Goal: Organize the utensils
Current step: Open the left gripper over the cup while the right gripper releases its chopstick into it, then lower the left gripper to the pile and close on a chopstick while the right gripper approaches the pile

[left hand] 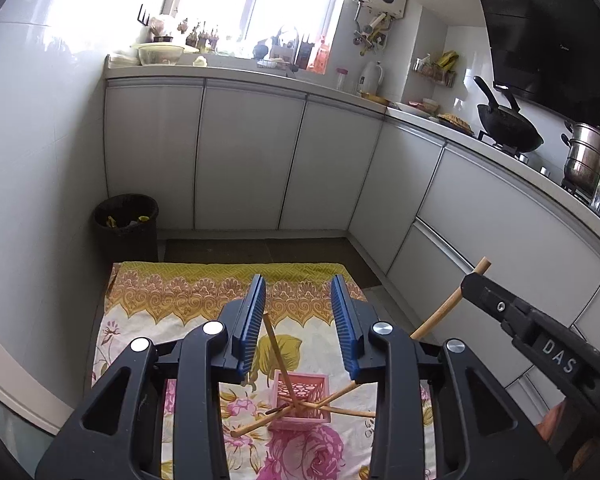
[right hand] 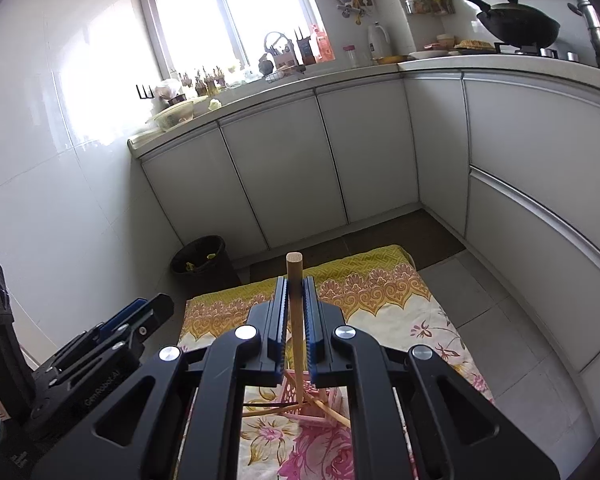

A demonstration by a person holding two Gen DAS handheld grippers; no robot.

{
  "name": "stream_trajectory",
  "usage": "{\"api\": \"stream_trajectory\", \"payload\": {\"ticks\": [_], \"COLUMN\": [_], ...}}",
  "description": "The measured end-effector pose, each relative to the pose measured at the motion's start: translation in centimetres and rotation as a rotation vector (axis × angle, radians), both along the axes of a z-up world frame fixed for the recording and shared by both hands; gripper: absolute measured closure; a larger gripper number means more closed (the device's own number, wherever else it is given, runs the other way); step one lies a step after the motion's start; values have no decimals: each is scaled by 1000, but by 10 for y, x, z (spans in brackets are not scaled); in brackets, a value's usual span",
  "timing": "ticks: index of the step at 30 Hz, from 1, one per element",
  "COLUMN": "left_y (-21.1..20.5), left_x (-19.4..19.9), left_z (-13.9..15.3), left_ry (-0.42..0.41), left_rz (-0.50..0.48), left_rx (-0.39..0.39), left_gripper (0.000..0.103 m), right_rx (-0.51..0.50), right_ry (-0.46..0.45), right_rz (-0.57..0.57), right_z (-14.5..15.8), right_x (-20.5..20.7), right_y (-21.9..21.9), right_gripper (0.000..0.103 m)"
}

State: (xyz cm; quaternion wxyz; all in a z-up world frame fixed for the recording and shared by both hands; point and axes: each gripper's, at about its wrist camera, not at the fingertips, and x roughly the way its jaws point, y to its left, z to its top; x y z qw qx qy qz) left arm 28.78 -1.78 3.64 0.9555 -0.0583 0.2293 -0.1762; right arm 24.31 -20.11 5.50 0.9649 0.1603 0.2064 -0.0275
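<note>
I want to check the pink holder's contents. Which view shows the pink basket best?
The left wrist view: the pink basket sits in the open between the left tool's fingers, a stick leaning in it. In the right wrist view the basket is mostly hidden behind the right tool and its stick.

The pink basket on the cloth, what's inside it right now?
One thin chopstick stands in the pink basket, leaning. Other chopsticks lie across its rim. The basket's bottom cannot be seen.
</note>
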Motion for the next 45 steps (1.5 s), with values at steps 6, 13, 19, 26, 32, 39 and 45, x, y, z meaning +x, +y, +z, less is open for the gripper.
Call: {"api": "stream_trajectory", "payload": {"ticks": [6,13,19,26,32,39,45], "left_y": [15,32,45,53,59,36,-18], "left_x": [-13,-14,-20,-48,-91,-130,-131], "left_z": [5,1,-1,2,-2,-40,-105], "left_ry": [-33,-26,-28,-52,-72,36,232], "left_rz": [42,100,130,151,159,76,-90], "left_rx": [-12,-18,-39,-49,-50,78,273], "left_gripper": [68,63,50,29,7,7,7], "right_rx": [-12,17,20,30,46,36,75], "right_ry": [-1,16,-10,-27,-15,56,199], "right_rz": [-2,-17,-37,-81,-138,-226,-282], "right_z": [-15,-35,-33,-26,-30,-69,-143], "right_x": [12,22,10,-24,-71,-141,-190], "right_y": [6,4,3,-12,-37,-66,-88], "right_gripper": [94,34,10,7,7,7,7]}}
